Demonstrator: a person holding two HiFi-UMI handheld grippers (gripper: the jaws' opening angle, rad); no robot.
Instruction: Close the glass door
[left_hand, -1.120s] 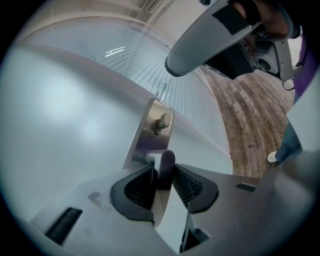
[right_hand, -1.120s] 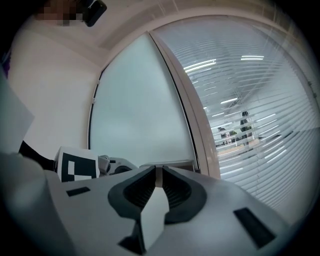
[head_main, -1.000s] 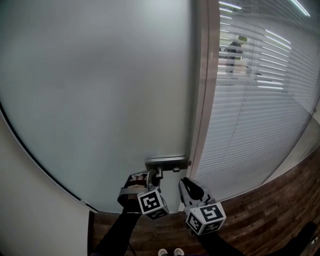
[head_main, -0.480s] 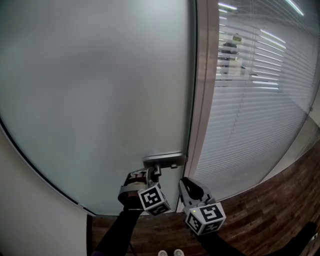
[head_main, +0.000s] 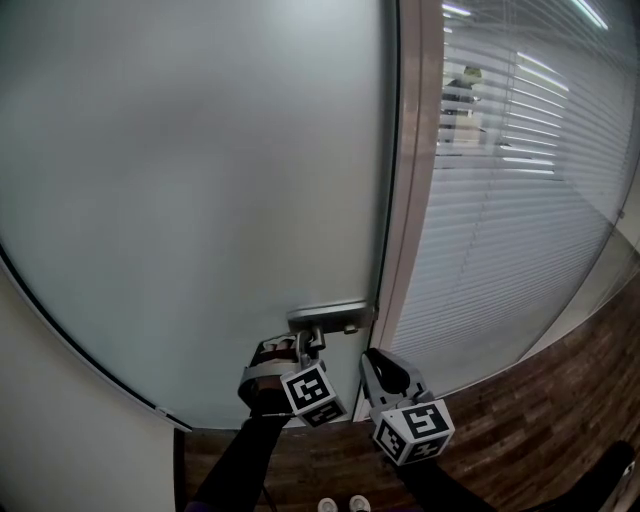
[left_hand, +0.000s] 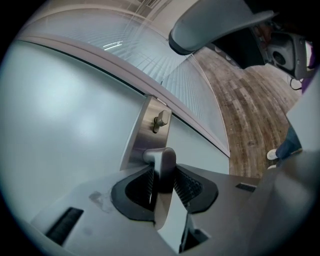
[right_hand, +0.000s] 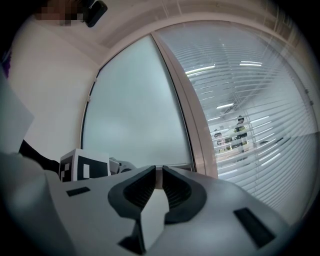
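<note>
Holding the handle (left_hand: 161, 165) is the step we read here: in the left gripper view the left gripper (left_hand: 162, 181) has its ribbed pads (left_hand: 187, 186) pressed on either side of the metal lever, which stands out from its steel plate (left_hand: 144, 134) just below a small thumb-turn (left_hand: 160, 120). In the head view that same gripper (head_main: 306, 347) sits low in the middle of the frame, right under the plate, with the frosted glass door (head_main: 200, 180) filling the whole left and centre. The door's free edge runs up the middle of the picture beside the pale frame (head_main: 415, 200), and only a thin dark line separates the two; from this angle we cannot tell whether the edge is fully seated or stands slightly off, though it looks nearly home. The right gripper (head_main: 374, 364) hangs just right of the handle, apart from the door and touching nothing; in its own view its jaws stand close together with a slim gap (right_hand: 156, 181) and nothing lies between them. Blinds (head_main: 520, 200) behind clear glass take up the right side, above the wood floor (head_main: 520, 420). We judge the closing to be in its last stretch. The next move calls for a firm grip on the lever while the door is carried steadily to the frame until it seats, and only then letting go.
</note>
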